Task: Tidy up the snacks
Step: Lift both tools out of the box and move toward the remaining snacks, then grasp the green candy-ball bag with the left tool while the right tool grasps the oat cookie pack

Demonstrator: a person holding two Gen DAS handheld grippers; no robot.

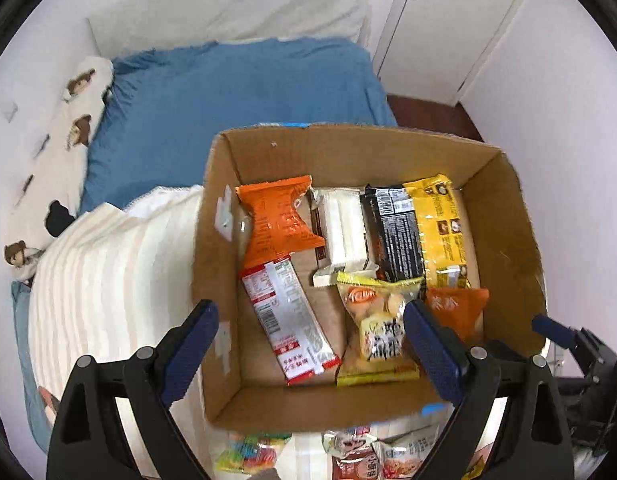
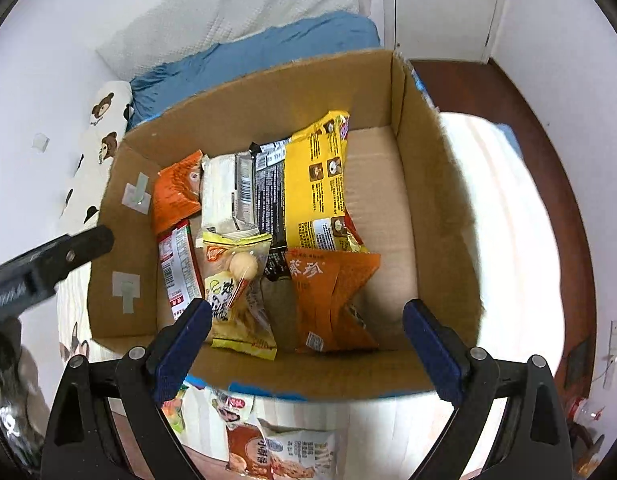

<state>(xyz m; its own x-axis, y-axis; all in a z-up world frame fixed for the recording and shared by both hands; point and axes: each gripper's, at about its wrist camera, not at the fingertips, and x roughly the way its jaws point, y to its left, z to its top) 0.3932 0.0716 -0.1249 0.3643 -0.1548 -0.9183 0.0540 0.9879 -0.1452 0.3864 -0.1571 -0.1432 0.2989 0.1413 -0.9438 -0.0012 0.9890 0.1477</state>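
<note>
Striped bedding [image 1: 108, 280] carries a cardboard box [image 2: 436, 208] holding seven snack packets; left gripper [image 1: 310, 346] and right gripper [image 2: 308, 340] hover over its near edge, fingers spread wide, empty

Around my work lay a bed with a blue sheet [image 1: 244, 92], rumpled toward the wall. A white pillow [image 1: 268, 4] sat at its head, and a long cushion printed with bears [image 1: 64, 136] ran along the wall side. A cream striped blanket [image 1: 108, 272] covered the near part. I saw a white door [image 1: 452, 28] and dark wooden floor [image 2: 544, 152].
</note>
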